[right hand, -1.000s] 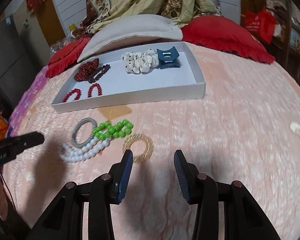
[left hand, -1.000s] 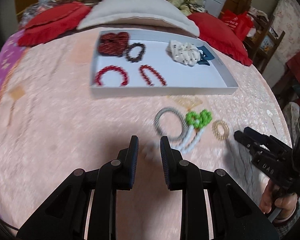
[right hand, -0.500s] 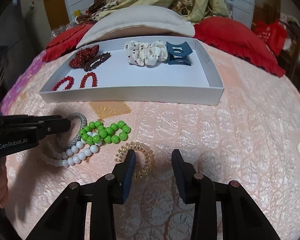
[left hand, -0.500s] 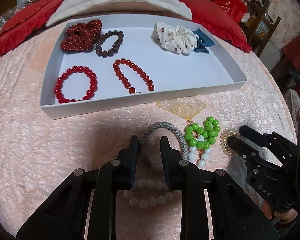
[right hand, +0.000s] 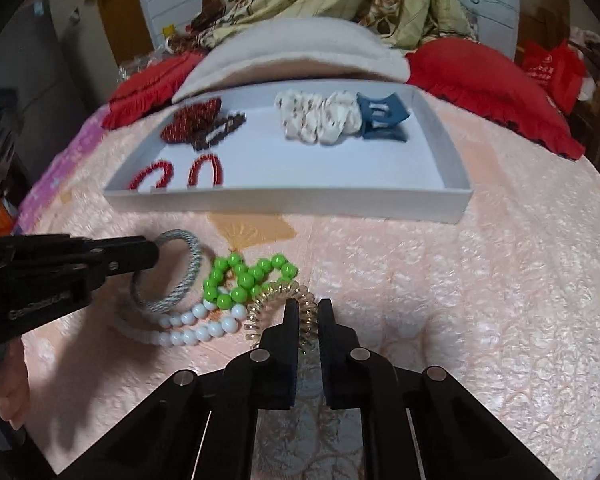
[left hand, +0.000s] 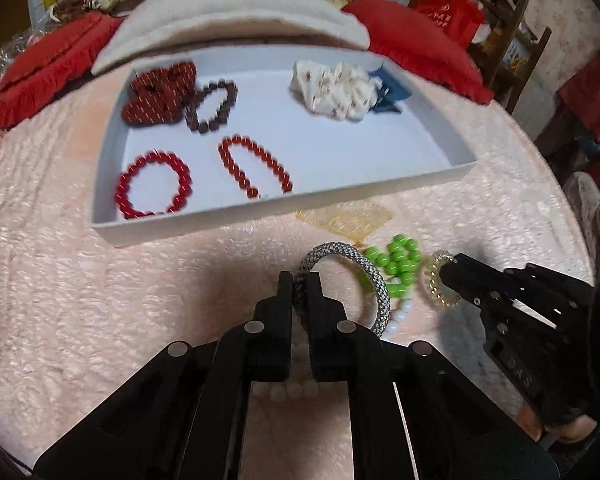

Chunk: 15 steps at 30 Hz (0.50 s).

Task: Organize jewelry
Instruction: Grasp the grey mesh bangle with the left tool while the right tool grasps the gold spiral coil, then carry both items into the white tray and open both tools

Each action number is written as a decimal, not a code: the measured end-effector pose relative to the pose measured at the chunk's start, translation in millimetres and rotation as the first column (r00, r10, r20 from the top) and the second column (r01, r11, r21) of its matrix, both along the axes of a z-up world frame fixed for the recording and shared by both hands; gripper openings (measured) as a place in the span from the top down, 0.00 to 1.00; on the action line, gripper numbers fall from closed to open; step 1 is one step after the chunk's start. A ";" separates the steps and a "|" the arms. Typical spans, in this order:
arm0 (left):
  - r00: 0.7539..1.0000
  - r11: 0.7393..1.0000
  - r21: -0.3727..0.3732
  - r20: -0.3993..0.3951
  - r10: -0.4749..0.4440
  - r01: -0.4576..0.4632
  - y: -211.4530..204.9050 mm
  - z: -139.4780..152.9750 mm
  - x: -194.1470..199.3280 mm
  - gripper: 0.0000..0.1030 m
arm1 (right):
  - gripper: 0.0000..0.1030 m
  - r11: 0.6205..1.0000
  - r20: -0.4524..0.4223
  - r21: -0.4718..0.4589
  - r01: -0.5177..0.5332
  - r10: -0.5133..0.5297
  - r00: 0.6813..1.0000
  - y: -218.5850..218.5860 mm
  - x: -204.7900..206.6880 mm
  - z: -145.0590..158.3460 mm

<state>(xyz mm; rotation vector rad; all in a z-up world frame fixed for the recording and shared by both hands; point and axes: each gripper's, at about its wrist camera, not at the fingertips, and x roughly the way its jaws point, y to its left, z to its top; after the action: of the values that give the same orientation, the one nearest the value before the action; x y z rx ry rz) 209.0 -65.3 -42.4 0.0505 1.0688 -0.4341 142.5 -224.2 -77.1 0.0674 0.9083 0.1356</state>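
Since half a second ago the left gripper [left hand: 299,294] has closed its fingers on the grey woven rope bangle [left hand: 350,280]; the right gripper [right hand: 308,322] has narrowed around the gold spiral coil hair tie [right hand: 278,312], apparently pinching it.

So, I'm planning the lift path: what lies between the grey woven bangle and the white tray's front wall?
Just bare pink bedspread; the amber fan-shaped piece lies off to the right, shown in the left wrist view.
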 end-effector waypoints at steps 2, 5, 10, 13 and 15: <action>1.000 1.000 -0.017 0.029 -0.003 0.004 4.1 19.2 -4.1 0.95 | 0.92 1.000 0.022 0.027 0.007 -0.008 1.000 -4.5 -2.9 13.4; 0.998 0.999 -0.046 0.069 -0.005 0.008 8.0 47.4 -5.9 0.95 | 0.92 0.999 0.058 0.037 0.009 -0.011 0.998 -8.3 -5.1 33.1; 0.996 0.998 -0.060 0.087 0.008 -0.003 7.5 75.5 11.3 0.95 | 0.92 0.998 0.095 0.057 0.021 -0.026 0.995 -18.0 8.1 60.7; 0.995 1.000 -0.012 0.096 0.018 -0.017 -0.1 78.8 38.2 0.95 | 0.92 0.998 0.109 0.052 0.025 -0.030 0.994 -21.2 27.3 70.8; 0.994 0.999 0.029 0.104 0.028 -0.031 -4.7 75.6 58.3 0.95 | 0.92 0.999 0.107 0.040 0.028 -0.033 0.994 -22.3 43.8 72.3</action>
<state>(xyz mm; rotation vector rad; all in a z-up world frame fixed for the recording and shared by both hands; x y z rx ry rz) 267.3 -70.0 33.2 0.0830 0.9731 -0.3845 186.3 -246.6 -4.9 0.1084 0.7971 0.1269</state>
